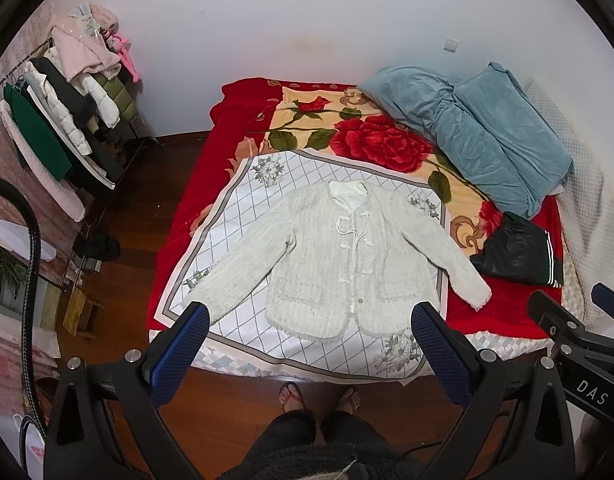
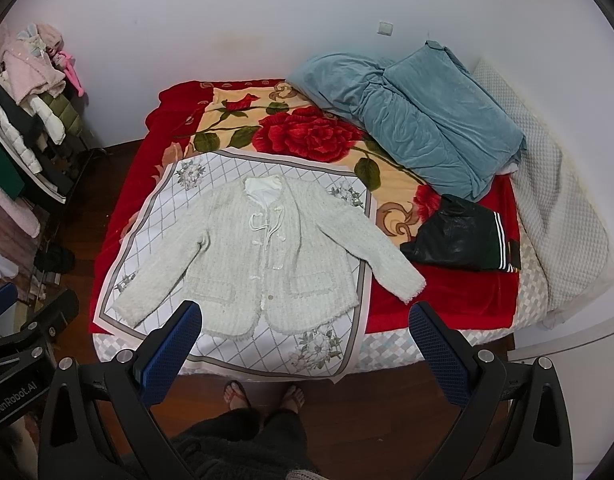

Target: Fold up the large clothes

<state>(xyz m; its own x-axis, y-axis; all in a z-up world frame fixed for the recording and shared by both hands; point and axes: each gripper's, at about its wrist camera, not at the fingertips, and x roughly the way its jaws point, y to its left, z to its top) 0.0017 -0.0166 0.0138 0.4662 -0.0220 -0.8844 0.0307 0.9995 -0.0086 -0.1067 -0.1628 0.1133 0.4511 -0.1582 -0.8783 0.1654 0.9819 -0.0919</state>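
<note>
A white fuzzy cardigan (image 1: 339, 256) lies flat, front up, sleeves spread, on a white checked cloth (image 1: 243, 200) on the bed. It also shows in the right wrist view (image 2: 267, 252), on the same cloth (image 2: 175, 196). My left gripper (image 1: 309, 320) is open and empty, held high above the bed's near edge. My right gripper (image 2: 305, 318) is open and empty, also high above the near edge. Neither touches the cardigan.
A red rose blanket (image 1: 371, 140) covers the bed. A folded blue quilt (image 2: 427, 120) and a black garment (image 2: 459, 236) lie at the right. A clothes rack (image 1: 67, 120) stands at the left. The person's feet (image 1: 319, 396) stand on the wooden floor.
</note>
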